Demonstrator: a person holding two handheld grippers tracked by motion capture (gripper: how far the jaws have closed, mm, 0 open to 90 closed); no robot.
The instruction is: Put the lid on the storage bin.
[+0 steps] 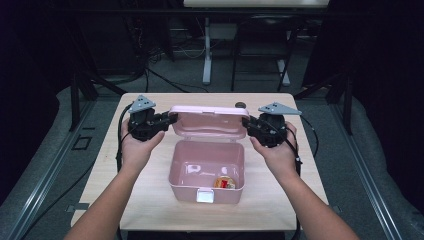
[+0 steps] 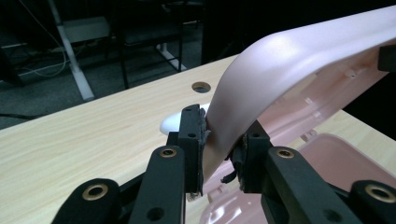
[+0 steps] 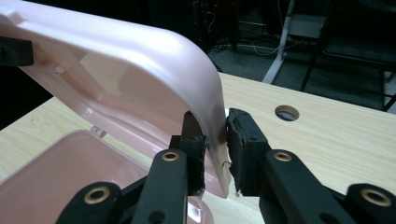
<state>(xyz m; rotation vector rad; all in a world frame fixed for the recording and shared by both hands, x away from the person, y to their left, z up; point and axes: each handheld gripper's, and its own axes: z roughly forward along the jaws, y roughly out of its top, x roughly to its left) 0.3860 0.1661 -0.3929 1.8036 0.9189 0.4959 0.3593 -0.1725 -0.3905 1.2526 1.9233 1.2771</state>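
High view first: we see the wooden table, and at its middle the pink box sits open, its lid raised upright at the back. We've got the left gripper clamped on the lid's left edge and the right gripper pinching its right edge. Down inside the box, near the front right corner, lies a small red-and-yellow object.

Showing now: 1 pink plastic box w/ 1 hinged lid; 1 small red-and-yellow item lying inside at 5 o'clock; 2 grippers, left & right; 1 wooden table.
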